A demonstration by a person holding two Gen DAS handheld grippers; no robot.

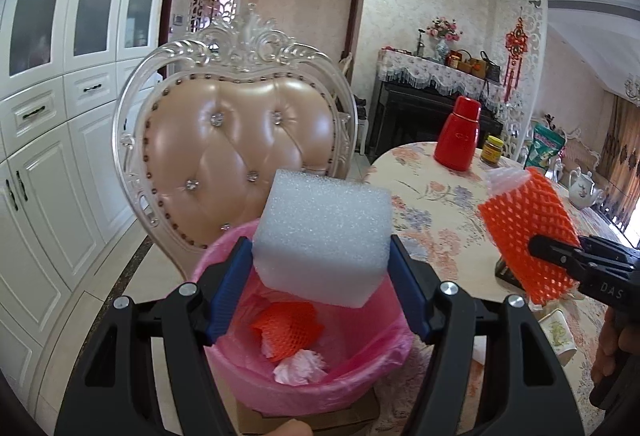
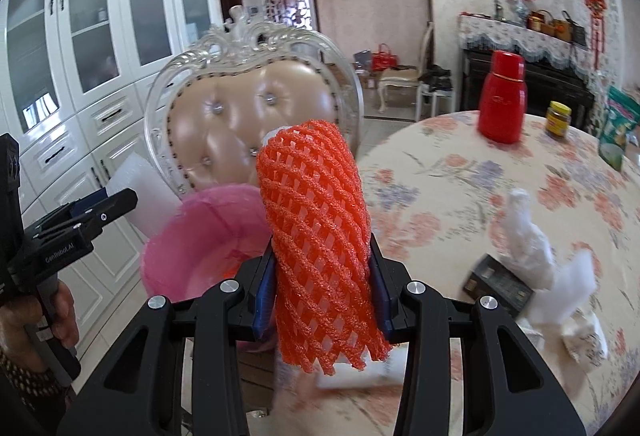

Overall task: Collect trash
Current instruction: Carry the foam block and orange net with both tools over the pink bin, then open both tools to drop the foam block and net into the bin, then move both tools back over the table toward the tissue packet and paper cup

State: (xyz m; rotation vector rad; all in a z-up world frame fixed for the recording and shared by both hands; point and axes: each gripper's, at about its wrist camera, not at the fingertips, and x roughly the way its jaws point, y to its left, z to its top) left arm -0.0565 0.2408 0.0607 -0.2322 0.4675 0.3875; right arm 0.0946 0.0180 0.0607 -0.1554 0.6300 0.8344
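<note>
While over bin (image 1: 240, 388), left hand-held gripper (image 1: 320, 276) clamps foam block (image 1: 324, 236), level

White lettering reading "GenRobot.AI" stood on the black body of the left gripper (image 2: 90, 220), seen at the left edge of the right wrist view. On the black body of the right gripper (image 1: 560, 256), at the right edge of the left wrist view, the pale letters "DAS" could be read, cut off by the frame edge, so the word was probably longer. The red thermos (image 2: 502, 98) on the floral table carried a small mark on its front, too blurred to read. The label on the yellow-lidded jar (image 2: 559, 120) and the print on the green bag (image 2: 618, 124) were likewise illegible.
</note>
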